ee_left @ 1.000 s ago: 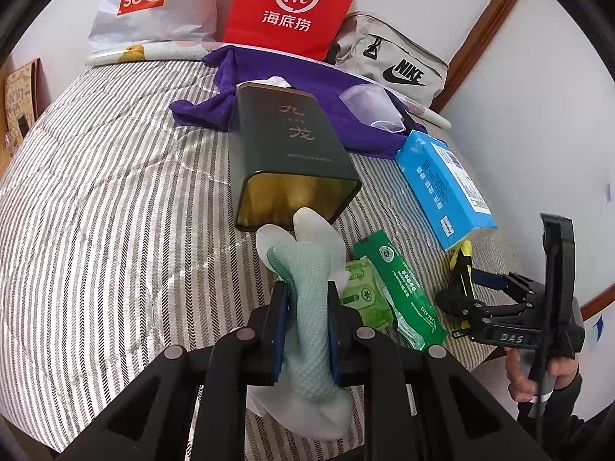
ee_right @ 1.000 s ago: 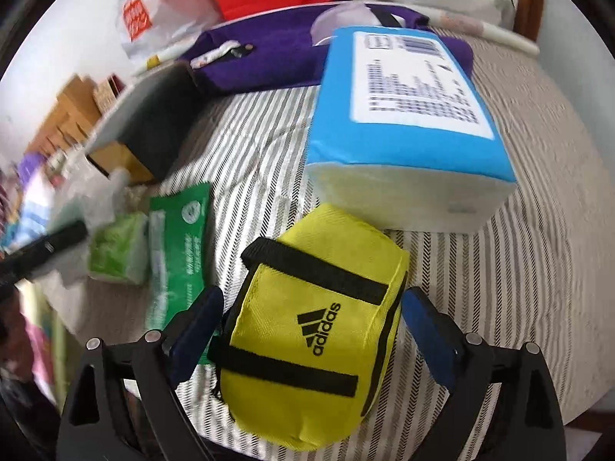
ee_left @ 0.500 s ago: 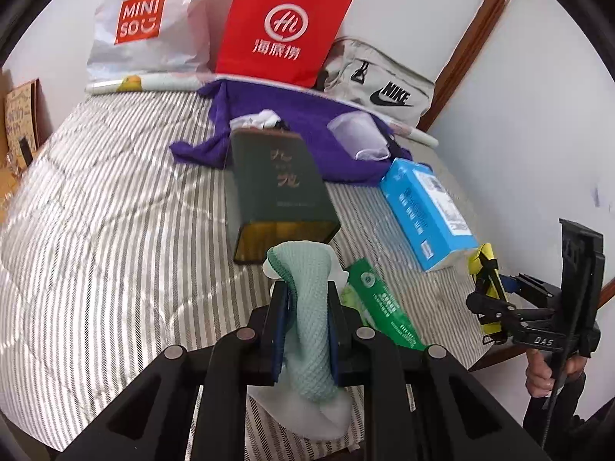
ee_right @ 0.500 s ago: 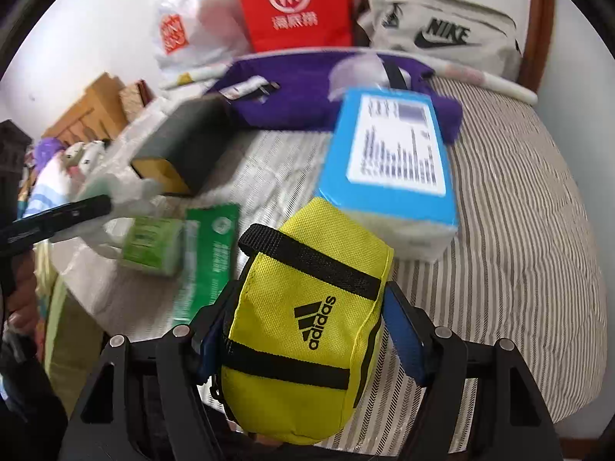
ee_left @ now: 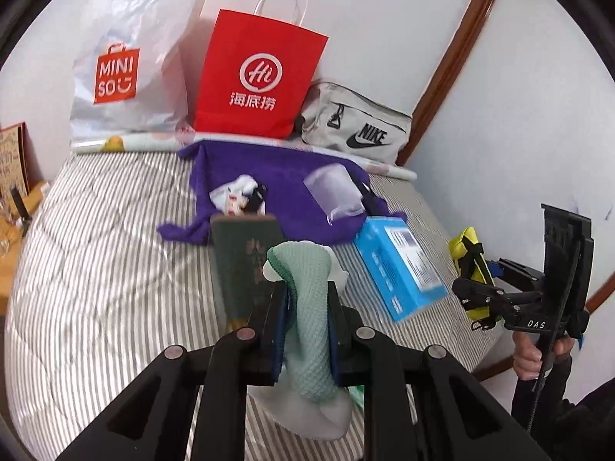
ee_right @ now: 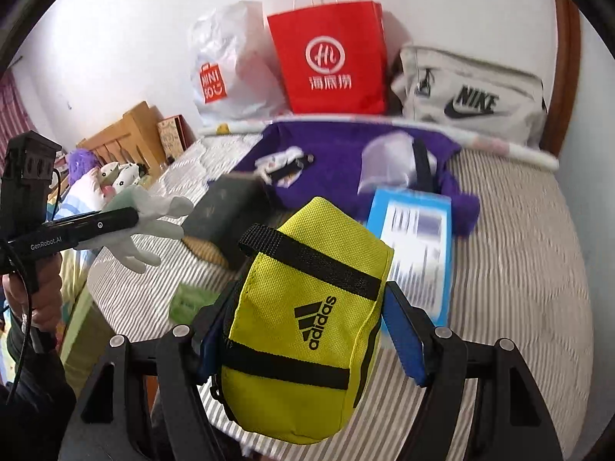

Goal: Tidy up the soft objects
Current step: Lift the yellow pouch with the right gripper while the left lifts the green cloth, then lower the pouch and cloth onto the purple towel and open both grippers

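Observation:
My left gripper (ee_left: 305, 299) is shut on a pale green and white glove (ee_left: 309, 307) and holds it in the air above the striped bed; it also shows in the right wrist view (ee_right: 146, 223). My right gripper (ee_right: 307, 326) is shut on a yellow Adidas pouch (ee_right: 307, 322), lifted off the bed; it shows at the right in the left wrist view (ee_left: 471, 265). A purple cloth (ee_left: 284, 188) lies at the back with a small white soft item (ee_left: 238, 192) on it.
A dark green box (ee_left: 246, 261) and a blue tissue pack (ee_left: 399, 265) lie mid-bed, green packets (ee_right: 192, 299) near the front edge. A Miniso bag (ee_left: 127, 65), a red paper bag (ee_left: 257, 77) and a Nike bag (ee_left: 353, 126) line the wall. Plush toys (ee_right: 111, 176) sit left.
Both grippers have risen and pulled back from the bed. The right gripper closed on the yellow pouch and lifted it. The left still holds the glove, now higher.

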The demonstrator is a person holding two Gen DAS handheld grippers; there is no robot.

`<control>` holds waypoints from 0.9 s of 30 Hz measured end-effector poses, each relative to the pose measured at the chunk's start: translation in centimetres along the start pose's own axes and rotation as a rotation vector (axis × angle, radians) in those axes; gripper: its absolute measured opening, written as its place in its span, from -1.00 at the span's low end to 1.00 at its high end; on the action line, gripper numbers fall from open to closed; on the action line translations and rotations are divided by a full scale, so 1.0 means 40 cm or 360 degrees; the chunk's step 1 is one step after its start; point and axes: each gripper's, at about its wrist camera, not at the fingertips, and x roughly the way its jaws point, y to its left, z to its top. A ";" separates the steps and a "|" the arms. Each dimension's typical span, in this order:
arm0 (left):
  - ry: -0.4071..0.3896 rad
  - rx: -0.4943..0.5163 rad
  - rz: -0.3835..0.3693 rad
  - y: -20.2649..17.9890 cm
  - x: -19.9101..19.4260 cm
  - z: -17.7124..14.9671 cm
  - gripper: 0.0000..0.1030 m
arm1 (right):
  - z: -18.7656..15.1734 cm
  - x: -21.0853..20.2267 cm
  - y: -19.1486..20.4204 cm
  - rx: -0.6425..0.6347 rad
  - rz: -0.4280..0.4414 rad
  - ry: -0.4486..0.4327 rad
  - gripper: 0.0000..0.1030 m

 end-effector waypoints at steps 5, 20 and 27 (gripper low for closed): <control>0.0017 0.0005 0.0070 0.015 0.071 0.088 -0.67 | 0.099 0.049 -0.039 0.0002 -0.0048 -0.0025 0.40; 0.0112 -0.0027 0.0129 0.099 0.352 0.304 -0.67 | 0.312 0.320 -0.127 0.0003 -0.0100 0.0102 0.40; 0.0137 -0.0075 0.0081 0.143 0.442 0.361 -0.67 | 0.345 0.415 -0.164 0.0022 -0.0115 0.0187 0.40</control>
